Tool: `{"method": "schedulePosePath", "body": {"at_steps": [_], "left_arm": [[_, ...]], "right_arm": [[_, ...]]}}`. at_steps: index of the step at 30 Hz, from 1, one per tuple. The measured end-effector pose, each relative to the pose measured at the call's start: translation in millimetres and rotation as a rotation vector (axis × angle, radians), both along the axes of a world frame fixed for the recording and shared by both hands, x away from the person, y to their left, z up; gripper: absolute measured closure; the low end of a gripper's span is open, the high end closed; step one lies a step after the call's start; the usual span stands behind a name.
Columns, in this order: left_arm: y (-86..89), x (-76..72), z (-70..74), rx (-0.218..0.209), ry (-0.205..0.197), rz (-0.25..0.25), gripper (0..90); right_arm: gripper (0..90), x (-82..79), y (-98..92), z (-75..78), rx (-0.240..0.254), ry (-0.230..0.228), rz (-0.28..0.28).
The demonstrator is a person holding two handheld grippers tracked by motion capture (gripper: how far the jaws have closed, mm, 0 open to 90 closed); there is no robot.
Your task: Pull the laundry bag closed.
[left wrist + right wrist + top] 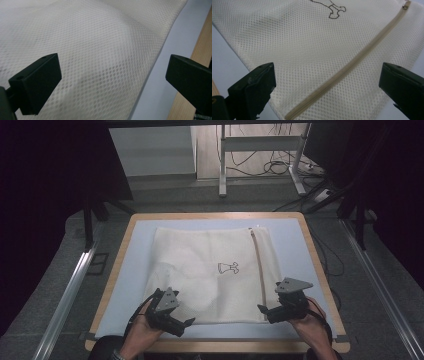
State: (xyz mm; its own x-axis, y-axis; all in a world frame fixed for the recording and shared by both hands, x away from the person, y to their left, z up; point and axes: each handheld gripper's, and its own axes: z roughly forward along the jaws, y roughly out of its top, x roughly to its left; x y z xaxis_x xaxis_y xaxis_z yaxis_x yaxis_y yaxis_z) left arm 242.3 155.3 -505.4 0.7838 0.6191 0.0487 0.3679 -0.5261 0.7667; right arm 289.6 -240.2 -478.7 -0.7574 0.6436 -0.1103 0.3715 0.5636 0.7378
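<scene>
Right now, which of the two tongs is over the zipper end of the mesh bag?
The right tongs: the tan zipper of the mesh bag runs between its open jaws. The left tongs, also open, sits at the plain near-left corner.

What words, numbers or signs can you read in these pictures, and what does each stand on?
No words or numbers can be read anywhere.
One sign: a small dark outline drawing, with no lettering, printed on the white mesh bag beside its zip.

Wooden-edged table (pixel 320 270), desk legs (pixel 223 165), floor cables (pixel 272 167)
</scene>
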Motion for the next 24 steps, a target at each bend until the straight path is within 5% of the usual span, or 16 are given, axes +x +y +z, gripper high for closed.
{"method": "schedulePosePath", "body": {"at_steps": [24], "left_arm": [[73.1, -19.7, -4.8, -0.035, -0.019, 0.193, 0.4]], "right_arm": [[0.9, -32.4, -40.7, -5.8, 0.003, 0.007, -0.089]]}}
